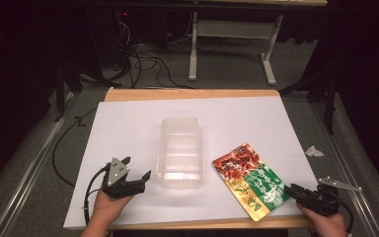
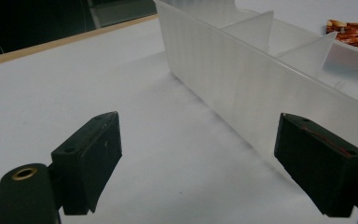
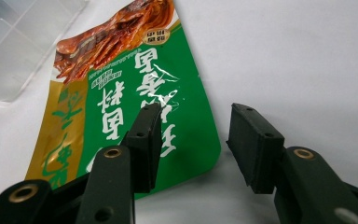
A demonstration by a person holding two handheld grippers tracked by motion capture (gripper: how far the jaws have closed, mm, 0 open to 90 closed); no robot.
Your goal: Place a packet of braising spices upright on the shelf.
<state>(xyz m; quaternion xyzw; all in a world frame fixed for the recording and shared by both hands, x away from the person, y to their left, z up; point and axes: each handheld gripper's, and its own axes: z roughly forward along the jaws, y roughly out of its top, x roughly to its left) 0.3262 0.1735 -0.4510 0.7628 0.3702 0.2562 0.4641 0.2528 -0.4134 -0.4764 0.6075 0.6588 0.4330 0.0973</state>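
A green and gold snack pouch (image 1: 249, 182) (image 3: 135, 79) with a picture of red dried food lies flat on the white sheet at the front right. My right gripper (image 1: 290, 190) (image 3: 196, 121) is low at its near right corner and open. One jaw is over the green corner, the other over bare sheet, and the pouch's edge lies between them unpinched. A clear plastic container (image 1: 180, 153) (image 2: 242, 79) with inner dividers stands in the middle. My left gripper (image 1: 138, 168) (image 2: 198, 140) rests open just left of it, with nothing between its fingers.
The white sheet (image 1: 128, 128) covers a wooden table whose edge shows at front and back. A crumpled scrap of paper (image 1: 314, 151) lies on the grey floor to the right. Cables (image 1: 148, 64) and a white desk frame (image 1: 232, 29) stand beyond the far edge.
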